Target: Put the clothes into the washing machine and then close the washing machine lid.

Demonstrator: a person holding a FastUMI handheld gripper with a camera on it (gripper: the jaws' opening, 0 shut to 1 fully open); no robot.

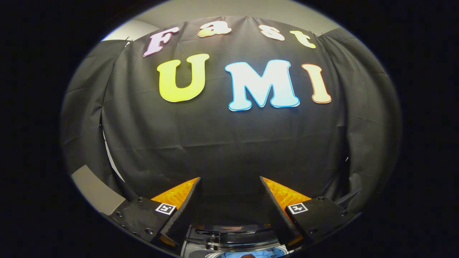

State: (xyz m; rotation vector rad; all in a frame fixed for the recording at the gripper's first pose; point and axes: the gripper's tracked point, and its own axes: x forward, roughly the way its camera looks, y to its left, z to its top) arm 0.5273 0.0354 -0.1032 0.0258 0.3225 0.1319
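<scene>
My gripper [229,181] is open, its two orange-and-black fingers [179,195] spread wide with nothing between them, and it points at the booth's black cloth wall. Low between the bases of the fingers I see the top of the washing machine [233,238], a dark glossy lid or rim part with a metal edge. Just below that, a bit of light blue cloth [247,253] shows inside the machine's opening. Whether the lid stands open or lies shut is hard to tell from this angle.
The black cloth wall [229,143] hangs straight ahead and wraps around both sides. A grey panel edge [95,190] shows beyond the left finger.
</scene>
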